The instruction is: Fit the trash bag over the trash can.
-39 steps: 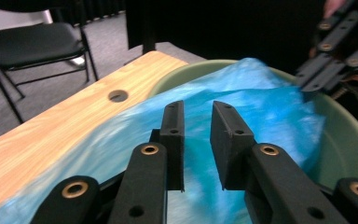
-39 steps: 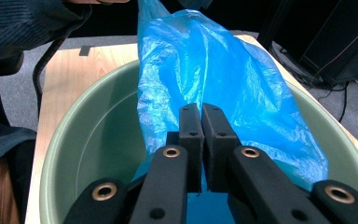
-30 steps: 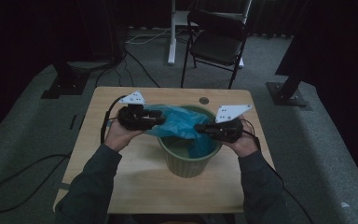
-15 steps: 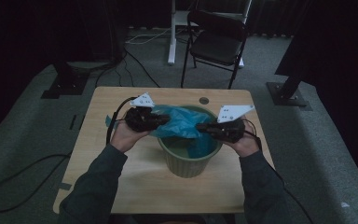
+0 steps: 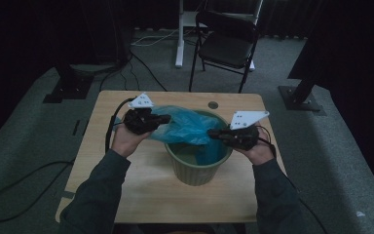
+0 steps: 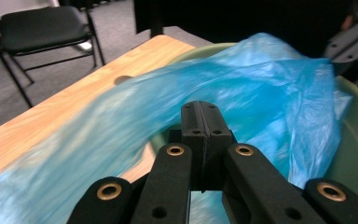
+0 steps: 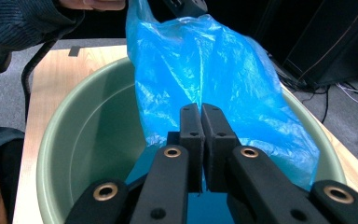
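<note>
While the blue plastic bag [image 5: 185,127] hangs stretched across the mouth of the green bin [image 5: 197,168], partly inside it and partly trailing over its left rim, spread the bag's opening evenly before seating it. The left gripper [image 5: 152,122] has just been closing; in the left gripper view its jaws meet on a fold of the film at the bag's left end. The right gripper [image 5: 214,133] is clamped on the bag's right edge, above the right side of the bin.

To do the step well, draw the two held edges apart toward opposite rims, keep the film taut but not strained, and lower each edge over the lip of the bin.

The bin stands at the middle of the wooden table [image 5: 126,195], with a black chair [image 5: 226,46] far behind it.

The bag's mouth and its lower end inside the bin cannot be made out. Motion blurs the film near the left gripper. How much film each gripper holds is hidden behind the jaws.
</note>
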A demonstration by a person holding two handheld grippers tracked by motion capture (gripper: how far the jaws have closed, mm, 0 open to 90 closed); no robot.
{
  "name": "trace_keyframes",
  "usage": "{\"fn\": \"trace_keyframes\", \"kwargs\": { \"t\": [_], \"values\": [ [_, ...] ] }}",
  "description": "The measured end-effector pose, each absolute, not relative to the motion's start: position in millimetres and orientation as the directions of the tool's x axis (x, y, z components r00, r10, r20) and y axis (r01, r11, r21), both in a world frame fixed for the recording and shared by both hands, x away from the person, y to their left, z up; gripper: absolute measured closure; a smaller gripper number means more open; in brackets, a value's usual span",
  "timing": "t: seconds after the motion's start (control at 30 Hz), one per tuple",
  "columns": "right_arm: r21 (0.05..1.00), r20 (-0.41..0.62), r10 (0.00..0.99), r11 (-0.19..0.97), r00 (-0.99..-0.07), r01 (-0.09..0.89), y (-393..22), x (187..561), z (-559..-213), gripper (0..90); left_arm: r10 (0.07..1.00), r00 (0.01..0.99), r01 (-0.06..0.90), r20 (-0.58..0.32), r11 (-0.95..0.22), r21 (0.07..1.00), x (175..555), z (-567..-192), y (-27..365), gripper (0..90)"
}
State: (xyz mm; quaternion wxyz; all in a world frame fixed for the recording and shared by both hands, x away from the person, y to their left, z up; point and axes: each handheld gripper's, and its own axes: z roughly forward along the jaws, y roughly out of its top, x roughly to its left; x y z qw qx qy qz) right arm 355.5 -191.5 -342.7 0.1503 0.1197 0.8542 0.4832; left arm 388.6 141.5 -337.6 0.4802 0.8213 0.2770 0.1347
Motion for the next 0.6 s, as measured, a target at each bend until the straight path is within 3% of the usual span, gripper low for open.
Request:
{"fn": "trace_keyframes", "kwargs": {
  "t": [0.27,0.6],
  "values": [
    [0.866,-0.136,0.365,0.496,-0.921,0.068,-200.9,354.1,-345.3,88.2,0.575,0.815,0.33,-0.074,-0.356,0.875,387.0,-336.3,149.3,89.5],
    [0.868,-0.142,0.353,0.494,-0.925,0.055,-195.9,353.9,-343.5,88.2,0.482,0.87,0.325,-0.109,-0.391,0.861,391.9,-334.6,124.8,53.0]
  ]
}}
